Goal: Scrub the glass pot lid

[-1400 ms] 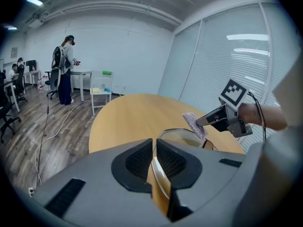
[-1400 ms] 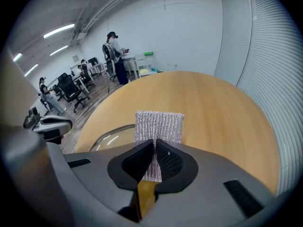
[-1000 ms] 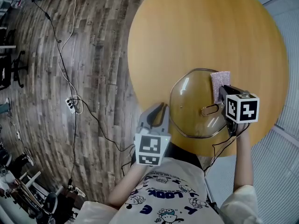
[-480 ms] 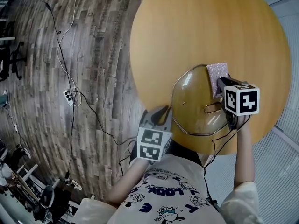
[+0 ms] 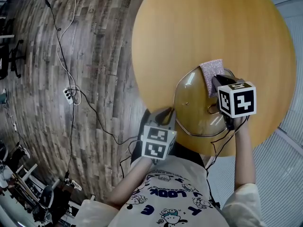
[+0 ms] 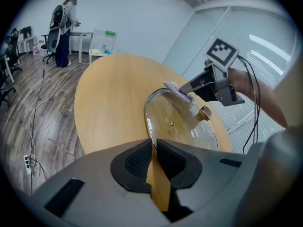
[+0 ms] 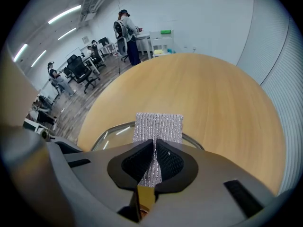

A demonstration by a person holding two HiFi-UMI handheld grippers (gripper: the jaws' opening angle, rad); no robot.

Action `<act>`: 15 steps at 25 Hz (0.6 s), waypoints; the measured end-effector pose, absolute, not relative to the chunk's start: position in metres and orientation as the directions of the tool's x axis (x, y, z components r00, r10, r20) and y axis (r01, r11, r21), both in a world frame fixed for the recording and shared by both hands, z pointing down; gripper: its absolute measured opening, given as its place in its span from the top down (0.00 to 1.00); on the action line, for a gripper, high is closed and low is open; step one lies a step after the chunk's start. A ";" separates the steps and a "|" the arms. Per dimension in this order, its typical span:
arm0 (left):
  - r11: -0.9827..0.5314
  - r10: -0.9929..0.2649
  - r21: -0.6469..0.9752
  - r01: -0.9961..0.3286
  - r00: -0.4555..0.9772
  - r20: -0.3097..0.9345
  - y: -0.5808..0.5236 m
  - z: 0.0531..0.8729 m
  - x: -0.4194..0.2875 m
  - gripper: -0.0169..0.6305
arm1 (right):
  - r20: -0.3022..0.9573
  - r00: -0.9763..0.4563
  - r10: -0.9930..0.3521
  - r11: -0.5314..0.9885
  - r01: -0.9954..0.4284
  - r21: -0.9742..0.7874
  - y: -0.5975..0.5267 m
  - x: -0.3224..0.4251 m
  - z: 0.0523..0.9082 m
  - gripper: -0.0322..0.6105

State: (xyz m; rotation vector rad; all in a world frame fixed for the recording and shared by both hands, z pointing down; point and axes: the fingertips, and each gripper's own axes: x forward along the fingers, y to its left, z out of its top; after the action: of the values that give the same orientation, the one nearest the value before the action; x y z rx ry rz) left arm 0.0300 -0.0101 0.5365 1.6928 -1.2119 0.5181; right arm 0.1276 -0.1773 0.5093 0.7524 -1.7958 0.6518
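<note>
As the left gripper (image 6: 153, 148) clamps the one glass lid (image 5: 194, 109), the right gripper (image 7: 155, 149) pinches one scrub pad (image 7: 158, 126).

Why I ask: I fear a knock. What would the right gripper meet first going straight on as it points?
Probably the glass pot lid, at its far rim: the right gripper, tongs shut on the sponge, points across it toward the table. Depth is unclear.
</note>
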 end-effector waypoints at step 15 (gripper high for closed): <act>-0.071 -0.459 0.433 -0.899 0.415 0.786 -0.007 0.534 0.030 0.93 | 0.942 -0.301 -0.151 0.718 -0.688 -0.105 -0.153 0.092 0.507 0.89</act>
State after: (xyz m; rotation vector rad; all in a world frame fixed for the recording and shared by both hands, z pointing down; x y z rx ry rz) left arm 0.0302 -0.0072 0.5339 1.6975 -1.1954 0.5665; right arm 0.0919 -0.1535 0.5069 0.6565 -1.8304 0.6137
